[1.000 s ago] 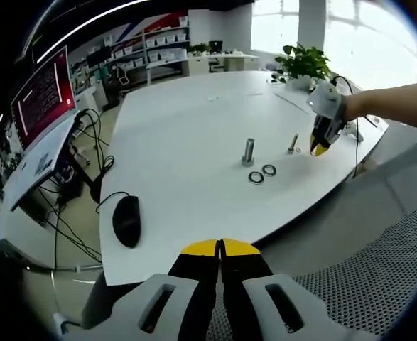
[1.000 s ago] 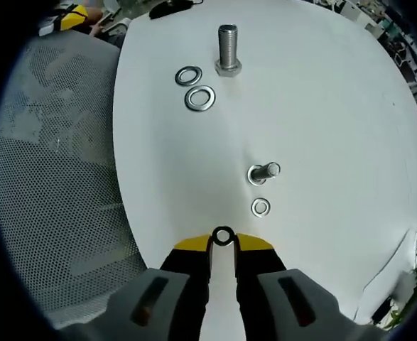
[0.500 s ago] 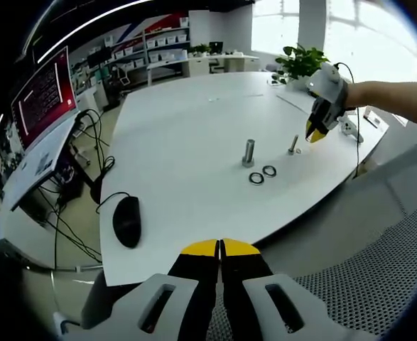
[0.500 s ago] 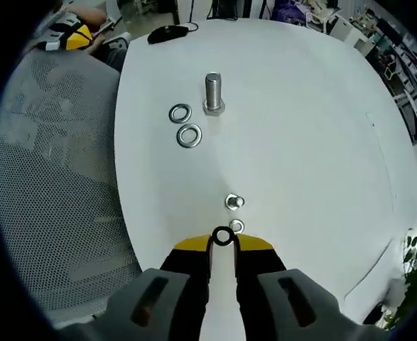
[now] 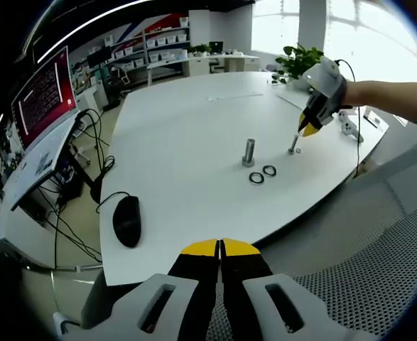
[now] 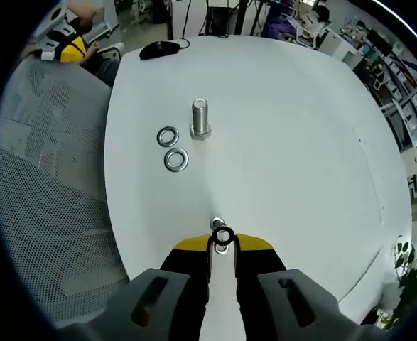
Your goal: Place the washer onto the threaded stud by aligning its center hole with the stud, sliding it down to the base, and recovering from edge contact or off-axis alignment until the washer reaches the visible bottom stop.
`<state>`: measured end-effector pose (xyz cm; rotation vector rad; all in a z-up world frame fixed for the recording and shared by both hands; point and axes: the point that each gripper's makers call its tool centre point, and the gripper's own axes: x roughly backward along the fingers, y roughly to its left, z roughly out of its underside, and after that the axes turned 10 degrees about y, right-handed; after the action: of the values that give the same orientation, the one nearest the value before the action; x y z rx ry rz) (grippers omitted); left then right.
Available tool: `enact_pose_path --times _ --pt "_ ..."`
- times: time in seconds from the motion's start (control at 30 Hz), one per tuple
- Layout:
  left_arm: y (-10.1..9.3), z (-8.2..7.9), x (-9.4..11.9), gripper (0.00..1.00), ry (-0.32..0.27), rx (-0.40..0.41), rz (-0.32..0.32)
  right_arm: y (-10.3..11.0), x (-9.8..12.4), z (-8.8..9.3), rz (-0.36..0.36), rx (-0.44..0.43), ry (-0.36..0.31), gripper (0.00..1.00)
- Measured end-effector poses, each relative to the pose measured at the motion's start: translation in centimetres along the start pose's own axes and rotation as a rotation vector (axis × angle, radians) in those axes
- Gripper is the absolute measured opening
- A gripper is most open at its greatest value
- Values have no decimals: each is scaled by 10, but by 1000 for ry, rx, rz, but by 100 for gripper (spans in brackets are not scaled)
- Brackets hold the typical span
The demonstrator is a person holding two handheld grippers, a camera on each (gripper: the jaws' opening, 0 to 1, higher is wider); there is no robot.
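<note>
White and wide, the table (image 5: 187, 142) carries all the task things, with an office of shelves and a red-lit screen (image 5: 43, 96) behind it in the left gripper view. A grey mesh chair (image 6: 45, 206) stands along the table's near edge. A black mouse (image 5: 126, 220) lies close to the left corner of that edge.

The left gripper (image 5: 220, 250) hangs off the table, beyond its near edge, with its jaws pressed together and nothing between them.

The right gripper (image 6: 222, 243), held by a person's hand (image 5: 368, 96), is over the right part of the table. Its jaws are closed on a small washer (image 6: 222, 236), pinched at the yellow tips. The washer sits directly above the top of the small threaded stud (image 5: 293, 143); whether it already touches the stud, I cannot say, because the tips hide this place.

Toward the middle of the table a larger bolt (image 6: 199, 118) stands upright on its head. Two bigger washers (image 6: 171, 148) lie flat just beside it, near each other.
</note>
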<state>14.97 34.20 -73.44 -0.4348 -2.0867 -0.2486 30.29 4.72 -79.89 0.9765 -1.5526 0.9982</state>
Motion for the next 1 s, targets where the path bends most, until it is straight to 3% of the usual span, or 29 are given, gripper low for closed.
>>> enact_pose_path --times 0.57,1.0 --pt "0 1 -1 0 9 0 1 2 -13 -3 -18 10 18 13" --pt "0 4 -1 0 26 -1 3 7 -36 1 -33 6 39 14"
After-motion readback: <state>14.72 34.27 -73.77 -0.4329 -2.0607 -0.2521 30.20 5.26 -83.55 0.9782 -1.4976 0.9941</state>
